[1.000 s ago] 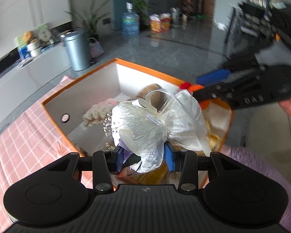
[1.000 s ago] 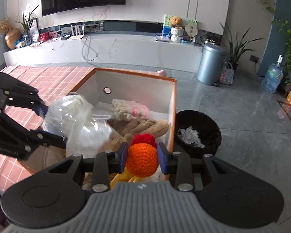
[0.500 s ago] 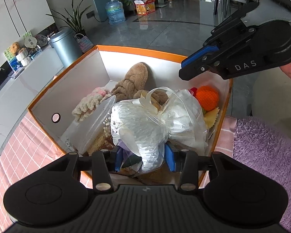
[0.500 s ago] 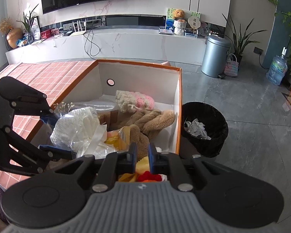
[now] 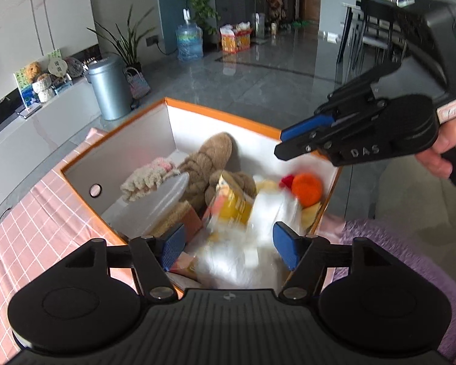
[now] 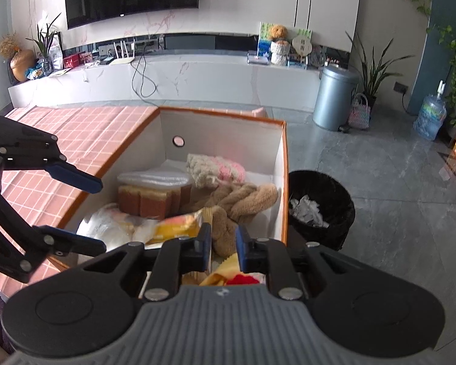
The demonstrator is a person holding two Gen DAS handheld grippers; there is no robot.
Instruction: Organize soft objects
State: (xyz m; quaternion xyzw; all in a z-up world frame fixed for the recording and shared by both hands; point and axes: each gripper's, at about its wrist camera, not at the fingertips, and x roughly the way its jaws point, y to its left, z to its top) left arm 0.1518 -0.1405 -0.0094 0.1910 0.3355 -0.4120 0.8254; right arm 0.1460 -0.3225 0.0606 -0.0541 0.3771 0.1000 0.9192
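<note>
An orange-rimmed white box holds soft things: a brown plush, a cream and pink knit, an orange crochet ball and a yellow snack bag. A white plastic-wrapped bundle, blurred, lies in the box under my left gripper, which is open and empty above the box's near edge. My right gripper hovers over the box's right side, jaws narrowly apart, holding nothing.
The box sits on a pink checked tablecloth. A black waste bin stands right of the box. A purple fuzzy cloth lies at the near right. A metal bin and water bottle stand on the floor beyond.
My left gripper opened and let the white bundle drop into the box. My right gripper, which released the orange ball earlier, lifted and pulled back.
</note>
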